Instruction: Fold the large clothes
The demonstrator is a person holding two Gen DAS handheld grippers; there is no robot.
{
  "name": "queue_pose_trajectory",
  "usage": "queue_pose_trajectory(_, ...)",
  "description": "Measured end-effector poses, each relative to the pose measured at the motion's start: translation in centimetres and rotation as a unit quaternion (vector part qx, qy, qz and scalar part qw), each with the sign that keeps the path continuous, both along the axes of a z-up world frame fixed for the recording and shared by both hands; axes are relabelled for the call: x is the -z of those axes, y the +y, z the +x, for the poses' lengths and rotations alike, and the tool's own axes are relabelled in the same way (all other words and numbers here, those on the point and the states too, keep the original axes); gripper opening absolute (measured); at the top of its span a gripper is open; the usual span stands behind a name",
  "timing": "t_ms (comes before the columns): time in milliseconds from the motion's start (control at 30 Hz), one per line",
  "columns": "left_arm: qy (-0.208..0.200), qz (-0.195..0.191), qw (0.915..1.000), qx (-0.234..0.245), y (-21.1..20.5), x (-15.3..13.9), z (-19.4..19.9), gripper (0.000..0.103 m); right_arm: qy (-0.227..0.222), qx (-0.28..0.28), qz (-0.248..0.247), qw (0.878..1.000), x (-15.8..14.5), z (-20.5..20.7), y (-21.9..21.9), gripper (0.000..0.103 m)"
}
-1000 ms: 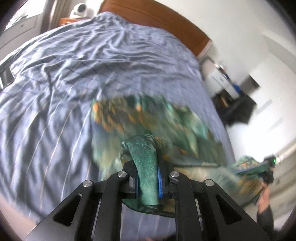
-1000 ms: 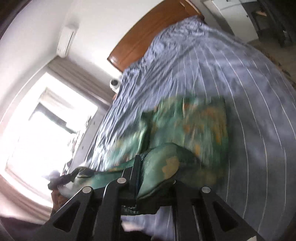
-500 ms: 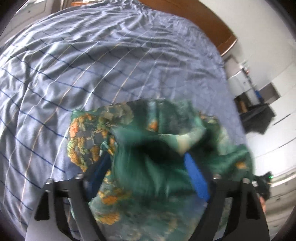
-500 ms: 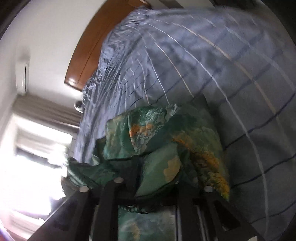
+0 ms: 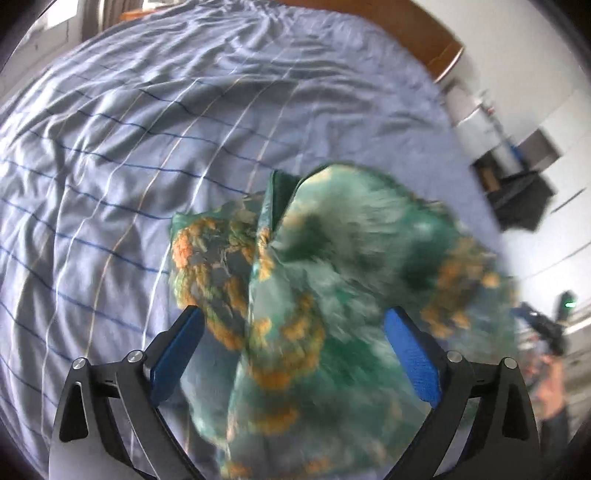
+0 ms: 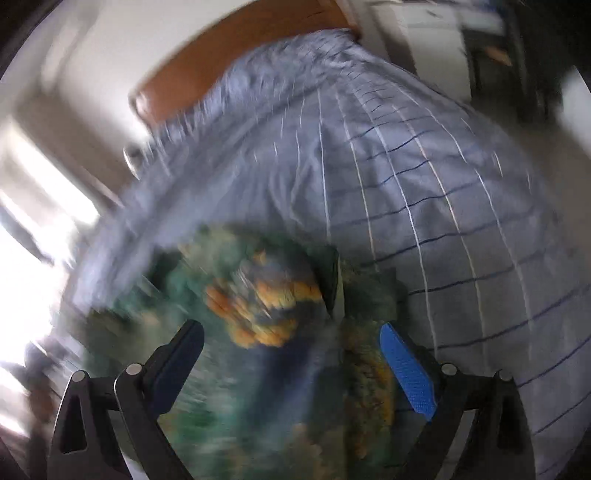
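Observation:
A green garment with orange flower print lies bunched on the blue striped bedsheet. My left gripper is open, its blue-padded fingers spread wide just above the cloth, which is blurred with motion. In the right wrist view the same garment lies below my right gripper, which is open too, with nothing between its fingers. That view is heavily blurred. The right gripper also shows at the far right edge of the left wrist view.
The bedsheet covers the whole bed. A wooden headboard stands at the far end and shows in the right wrist view too. White furniture and a dark chair stand beside the bed on the right. A bright window is at the left.
Both grippers were shut on folds of the green garment one second ago. Both have opened wide and let the cloth drop onto the bed.

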State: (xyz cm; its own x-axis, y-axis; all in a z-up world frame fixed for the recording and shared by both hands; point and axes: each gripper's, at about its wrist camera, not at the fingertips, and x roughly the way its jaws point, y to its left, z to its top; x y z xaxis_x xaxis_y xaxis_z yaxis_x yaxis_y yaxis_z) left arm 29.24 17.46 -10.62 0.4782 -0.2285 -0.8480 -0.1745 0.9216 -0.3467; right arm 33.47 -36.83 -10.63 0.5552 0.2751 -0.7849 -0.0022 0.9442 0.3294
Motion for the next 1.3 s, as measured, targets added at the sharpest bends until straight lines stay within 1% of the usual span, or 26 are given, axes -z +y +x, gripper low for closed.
queue_pose_trajectory(33,0.003,0.013,0.9999,0.002,-0.6,0.5,0.6,0.094,0.001,-0.007,-0.028,1.0,0.4,0.1,1.0,0.098)
queue_pose_trajectory(67,0.006,0.024,0.9997,0.006,-1.3,0.9,1.1,0.085,0.002,-0.01,-0.048,0.999,0.8,0.0,1.8,0.098)
queue_pose_trajectory(100,0.01,0.031,0.9993,0.016,-1.9,1.3,1.6,0.077,0.005,-0.012,-0.055,0.998,1.0,-0.4,1.9,0.098)
queue_pose_trajectory(133,0.016,0.037,0.9989,0.025,-2.4,1.5,1.8,0.046,0.01,-0.013,-0.06,0.998,1.4,-0.4,2.6,0.086)
queue_pose_trajectory(167,0.025,0.067,0.997,0.028,-3.2,1.7,1.9,0.012,0.012,-0.016,-0.061,0.998,1.4,-0.8,2.7,0.068)
queue_pose_trajectory(200,0.023,0.084,0.9958,0.03,-3.5,1.4,1.5,0.012,0.014,-0.015,-0.075,0.997,1.5,-0.7,3.0,0.026)
queue_pose_trajectory(233,0.013,0.092,0.9952,0.03,-3.7,1.0,1.1,0.009,0.014,-0.01,-0.092,0.996,1.5,-0.7,3.4,0.017)
queue_pose_trajectory(267,-0.002,0.101,0.9945,0.025,-3.7,0.0,0.3,0.008,0.003,-0.005,-0.111,0.994,0.8,-1.4,3.8,0.016)
queue_pose_trajectory(300,-0.012,0.106,0.9941,0.019,-3.4,-0.9,-0.3,0.008,-0.012,-0.007,-0.119,0.993,0.0,-1.8,4.2,0.014)
queue_pose_trajectory(400,-0.058,0.121,0.991,0.002,-2.9,-4.2,-0.8,0.008,-0.071,-0.018,-0.155,0.985,-4.1,-3.8,5.2,0.014)
queue_pose_trajectory(433,-0.074,0.127,0.9892,0.0,-2.8,-5.3,-0.2,0.008,-0.091,-0.019,-0.165,0.982,-5.5,-3.9,5.5,0.014)
queue_pose_trajectory(467,-0.091,0.138,0.9863,-0.003,-3.0,-6.2,0.0,0.008,-0.104,-0.017,-0.172,0.98,-6.2,-2.8,5.5,0.014)
queue_pose_trajectory(533,-0.122,0.182,0.9756,-0.014,-3.9,-7.5,1.6,0.008,-0.141,-0.008,-0.188,0.972,-8.5,-1.9,6.0,0.013)
queue_pose_trajectory(567,-0.137,0.207,0.9685,-0.023,-4.3,-7.8,2.6,0.008,-0.157,0.001,-0.2,0.967,-9.2,-1.3,6.3,0.013)
queue_pose_trajectory(633,-0.147,0.233,0.9608,-0.034,-4.5,-7.4,4.2,0.008,-0.176,0.022,-0.215,0.961,-9.7,0.6,6.8,0.013)
queue_pose_trajectory(667,-0.147,0.245,0.9576,-0.039,-4.5,-6.7,5.2,0.008,-0.18,0.031,-0.22,0.958,-9.6,1.3,6.8,0.013)
queue_pose_trajectory(700,-0.14,0.254,0.956,-0.043,-4.6,-5.5,6.2,0.008,-0.185,0.04,-0.231,0.954,-9.2,2.2,7.0,0.013)
queue_pose_trajectory(767,-0.117,0.255,0.9587,-0.047,-4.2,-2.9,7.8,0.008,-0.18,0.048,-0.254,0.949,-7.5,3.9,7.2,0.013)
queue_pose_trajectory(833,-0.089,0.254,0.962,-0.046,-3.6,0.6,8.7,0.008,-0.155,0.049,-0.259,0.952,-4.7,5.3,7.3,0.013)
queue_pose_trajectory(867,-0.075,0.254,0.9631,-0.046,-3.4,2.7,8.9,0.008,-0.133,0.046,-0.262,0.955,-2.8,6.1,7.4,0.013)
queue_pose_trajectory(933,-0.069,0.25,0.9649,-0.043,-3.1,5.1,8.9,0.009,-0.097,0.04,-0.266,0.958,1.0,6.9,7.4,0.013)
queue_pose_trajectory(1000,-0.079,0.243,0.9658,-0.046,-3.1,6.2,8.7,0.01,-0.074,0.036,-0.248,0.965,3.7,7.5,7.1,0.013)
queue_pose_trajectory(1067,-0.093,0.236,0.9659,-0.052,-2.9,6.6,8.6,0.012,-0.052,0.032,-0.223,0.973,6.0,7.9,6.6,0.014)
queue_pose_trajectory(1167,-0.102,0.225,0.9675,-0.057,-2.5,7.2,9.0,0.012,-0.05,0.043,-0.186,0.98,7.4,8.1,5.7,0.015)
queue_pose_trajectory(1233,-0.104,0.224,0.9674,-0.057,-2.6,7.4,8.9,0.012,-0.051,0.048,-0.173,0.982,7.7,7.9,5.2,0.015)
queue_pose_trajectory(1300,-0.108,0.221,0.9675,-0.058,-2.7,7.5,8.8,0.012,-0.054,0.049,-0.171,0.983,8.1,8.0,5.4,0.015)
